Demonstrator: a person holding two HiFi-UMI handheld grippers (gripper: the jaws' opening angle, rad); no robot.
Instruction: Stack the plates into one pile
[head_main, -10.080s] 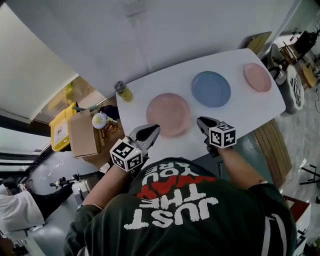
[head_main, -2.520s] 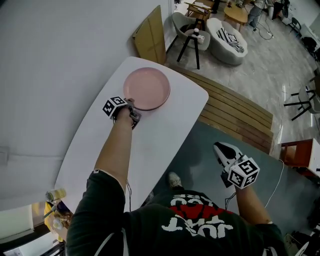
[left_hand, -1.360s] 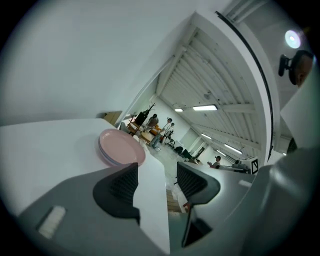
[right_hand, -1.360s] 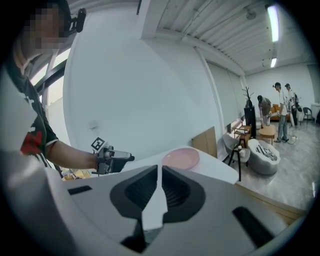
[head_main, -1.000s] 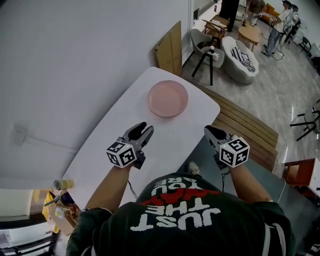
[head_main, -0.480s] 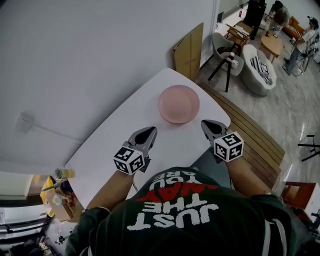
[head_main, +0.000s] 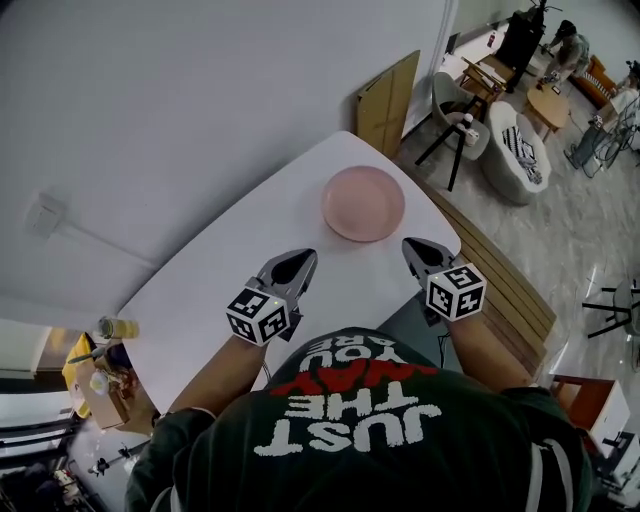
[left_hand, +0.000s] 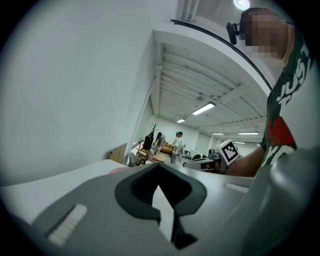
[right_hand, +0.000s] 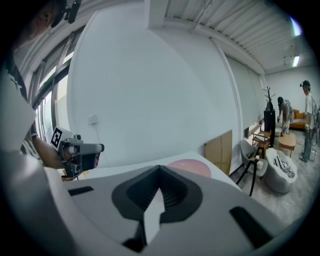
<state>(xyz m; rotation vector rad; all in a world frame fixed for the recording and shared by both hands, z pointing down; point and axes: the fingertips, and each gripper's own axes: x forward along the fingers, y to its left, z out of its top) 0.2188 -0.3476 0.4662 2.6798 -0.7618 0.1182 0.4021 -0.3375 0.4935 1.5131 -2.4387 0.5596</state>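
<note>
One pile of plates with a pink plate (head_main: 364, 203) on top rests near the far right end of the white table (head_main: 240, 270). In the right gripper view the pink plate (right_hand: 192, 167) peeks just over the jaws. My left gripper (head_main: 295, 264) hovers over the table's near side, shut and empty, well short of the pile. My right gripper (head_main: 419, 250) is held at the table's near right edge, also shut with nothing in it. In the left gripper view a sliver of the pink plate (left_hand: 118, 169) shows beyond the shut jaws.
A bottle (head_main: 117, 327) stands at the table's left end. A cardboard sheet (head_main: 388, 103) leans on the wall past the table. Wooden slats (head_main: 505, 290) lie on the floor to the right. Chairs, a tripod stool (head_main: 452, 145) and people are farther off.
Both grippers pulled back toward my body and shut; the left was open a second ago. The view shifted slightly, with the pile staying in place on the table.
</note>
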